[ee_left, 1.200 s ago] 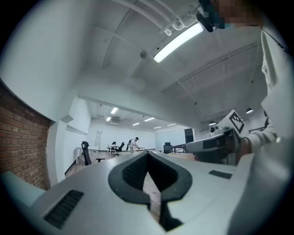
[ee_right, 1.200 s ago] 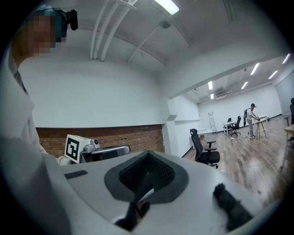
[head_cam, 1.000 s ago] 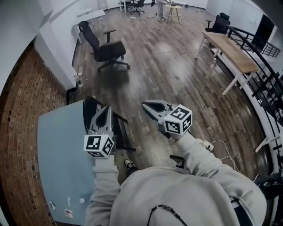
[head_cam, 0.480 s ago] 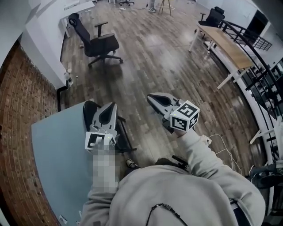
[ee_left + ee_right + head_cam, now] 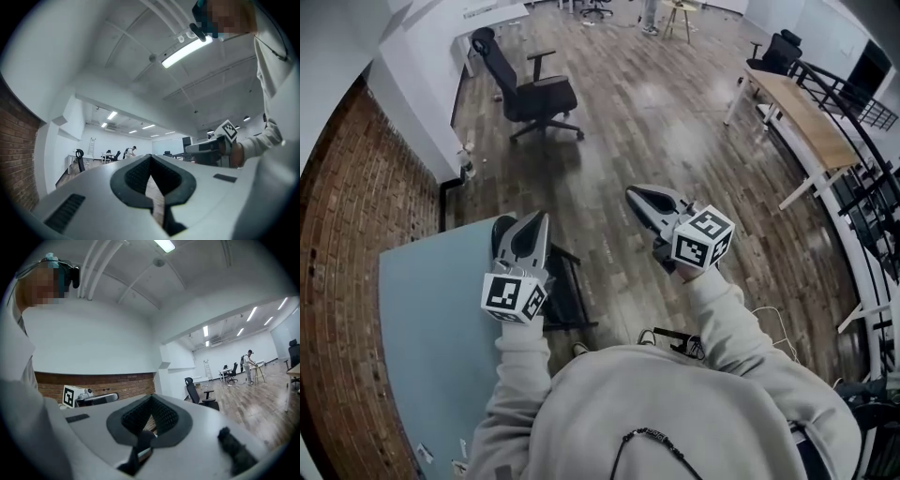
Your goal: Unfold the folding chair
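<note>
The folded folding chair point(image 5: 565, 289), a black frame with a dark seat, stands against the edge of the teal table point(image 5: 422, 319) just under my left hand. My left gripper point(image 5: 541, 217) hovers above it, shut and empty, pointing away from me. In the left gripper view its jaws point(image 5: 151, 158) meet with nothing between them. My right gripper point(image 5: 634, 193) is held out over the wooden floor to the chair's right, also shut and empty point(image 5: 151, 398). Neither gripper touches the chair.
A black office chair point(image 5: 534, 94) stands farther out on the floor. At the right are a long wooden desk point(image 5: 797, 108) and a black railing point(image 5: 862, 187). A brick wall point(image 5: 337, 234) borders the table on the left. A cable point(image 5: 769, 319) lies on the floor.
Both hands have drifted a little forward across the floor along with the head view. The jaws stayed shut and nothing was taken hold of.
</note>
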Tool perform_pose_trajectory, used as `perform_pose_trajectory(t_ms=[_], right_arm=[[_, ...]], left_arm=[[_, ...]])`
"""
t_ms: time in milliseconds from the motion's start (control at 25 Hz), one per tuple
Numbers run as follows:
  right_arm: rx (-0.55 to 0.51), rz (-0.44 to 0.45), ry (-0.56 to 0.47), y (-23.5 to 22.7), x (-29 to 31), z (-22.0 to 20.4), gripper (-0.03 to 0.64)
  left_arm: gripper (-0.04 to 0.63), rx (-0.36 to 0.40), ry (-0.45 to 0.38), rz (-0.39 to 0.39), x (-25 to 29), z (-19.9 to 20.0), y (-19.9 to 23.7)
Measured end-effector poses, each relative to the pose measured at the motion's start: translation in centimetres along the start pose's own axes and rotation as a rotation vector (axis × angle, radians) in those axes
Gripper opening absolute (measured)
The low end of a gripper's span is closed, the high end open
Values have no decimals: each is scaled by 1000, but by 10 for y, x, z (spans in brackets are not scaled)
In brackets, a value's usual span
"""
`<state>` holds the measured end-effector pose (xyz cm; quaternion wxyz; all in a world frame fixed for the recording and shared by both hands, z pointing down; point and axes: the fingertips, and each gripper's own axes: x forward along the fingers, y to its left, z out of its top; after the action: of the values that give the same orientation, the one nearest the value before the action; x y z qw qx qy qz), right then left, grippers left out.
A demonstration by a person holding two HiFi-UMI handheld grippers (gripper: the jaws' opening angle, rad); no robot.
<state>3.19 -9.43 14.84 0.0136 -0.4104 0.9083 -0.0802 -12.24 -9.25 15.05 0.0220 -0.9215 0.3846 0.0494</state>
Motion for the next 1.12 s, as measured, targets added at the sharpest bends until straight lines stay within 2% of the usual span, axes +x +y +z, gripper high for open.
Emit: perform_pose_trajectory(t_ms=[120,240,280,400,480,520,600,720,800,920,1000,1120], right_arm=[[11,59,12,6,29,-9,8],[59,94,81,7,73,-44,8],[80,111,121,10,89,-64,8],[139,172,282,32,125,-150,28],[194,174,392,35,146,-209,158],[230,161,446,34,155,-239,186],[304,125,574,37,165,-306,196],[389,101,779,57,173,-406,210],[413,90,867,68,185,-454,222],[455,62,952,82,200,-503,234],[481,65,991,95,207,-526,242],[459,62,1038,103,228,-555,256]], left_arm=[[5,3,46,61,-8,-9,20],[6,-55,117,49,-19,-40,47],[63,-85,148,54,-27,-56,56],[210,-116,305,156,-66,-119,83],[291,-163,408,230,-87,-158,106],[292,-213,460,261,-97,-178,114],[308,-312,574,312,-122,-218,124],[359,-343,719,354,-152,-266,135],[384,-350,764,359,-159,-288,142],[391,-399,818,331,-164,-315,142],[391,-442,822,310,-165,-324,139],[390,-492,817,302,-162,-334,140]])
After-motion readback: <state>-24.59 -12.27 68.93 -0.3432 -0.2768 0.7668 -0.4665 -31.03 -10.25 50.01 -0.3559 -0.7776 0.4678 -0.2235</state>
